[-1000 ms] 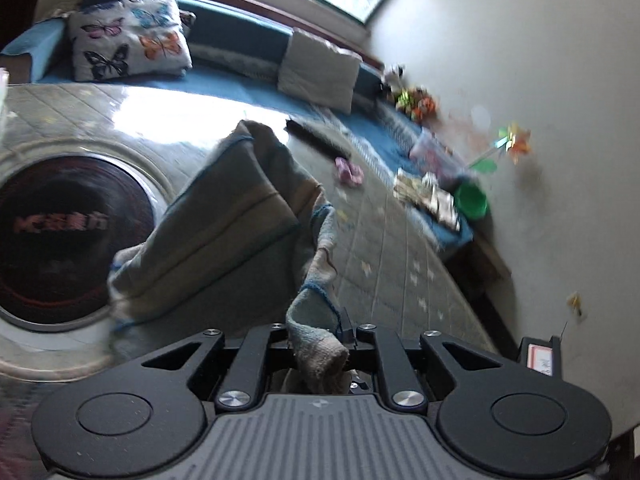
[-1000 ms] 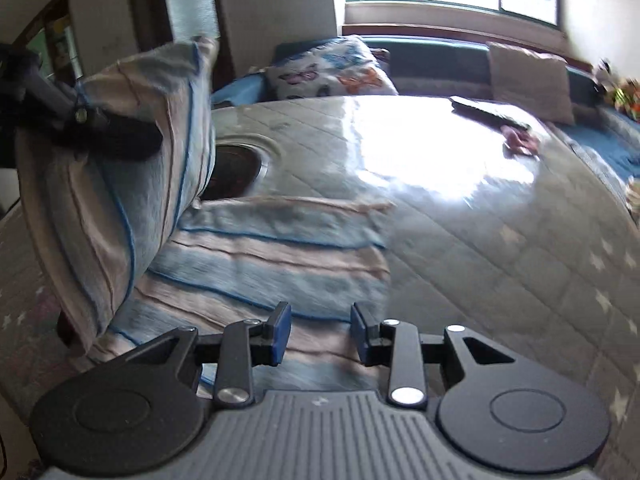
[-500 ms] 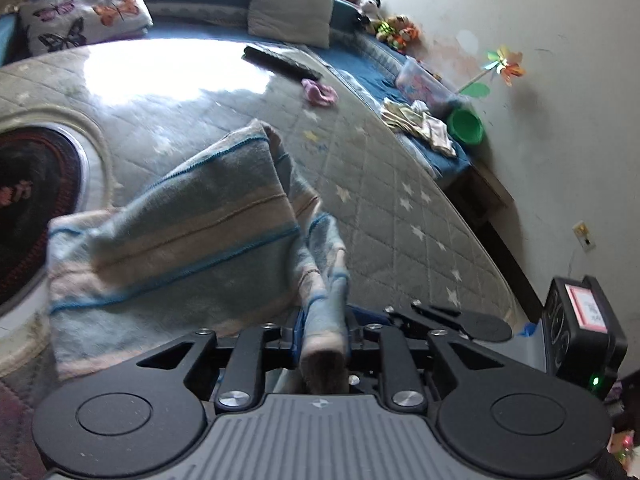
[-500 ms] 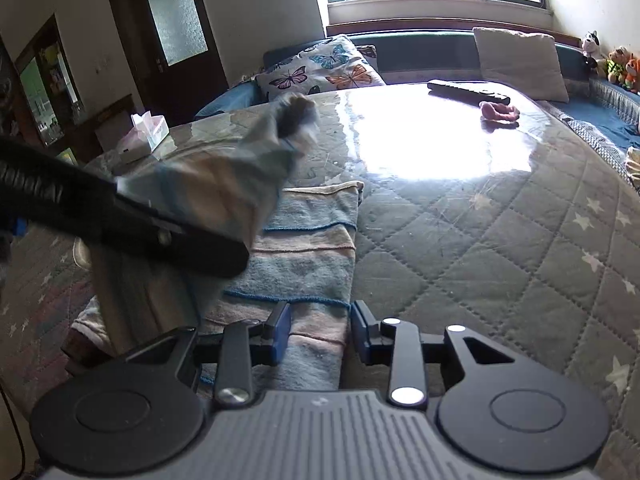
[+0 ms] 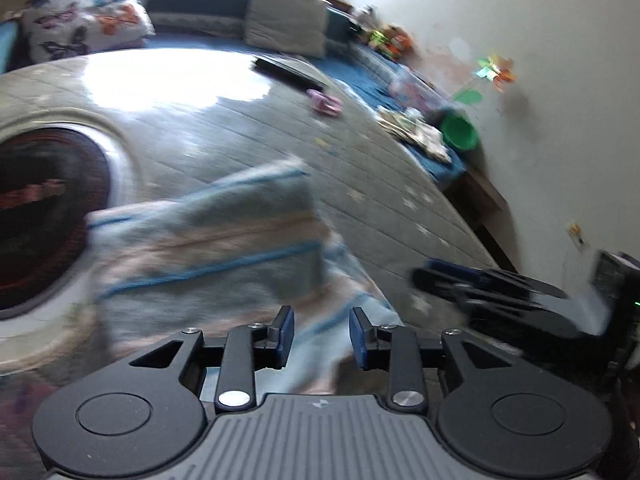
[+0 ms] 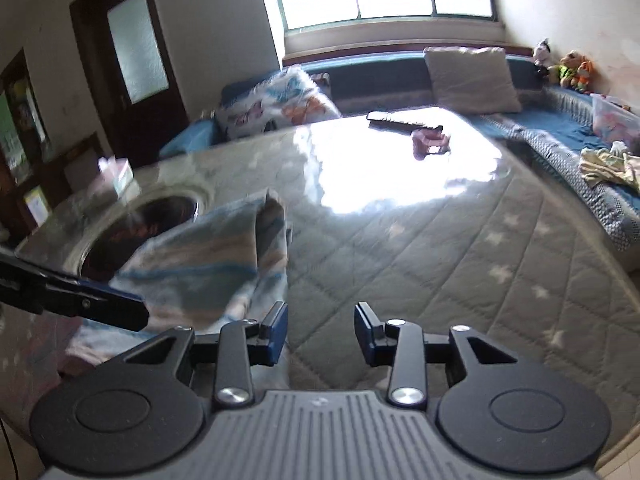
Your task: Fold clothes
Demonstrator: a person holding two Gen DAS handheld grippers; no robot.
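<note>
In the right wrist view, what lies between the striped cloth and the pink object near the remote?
In the right wrist view, only bare quilted table cover, with strong window glare, lies between the striped cloth and the pink object.

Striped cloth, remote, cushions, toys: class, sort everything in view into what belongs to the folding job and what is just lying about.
Belongs to the job:
striped cloth
left gripper, open
right gripper, open

Just lying about:
remote
pink item
butterfly cushion
plain cushion
green bowl
soft toys
</note>
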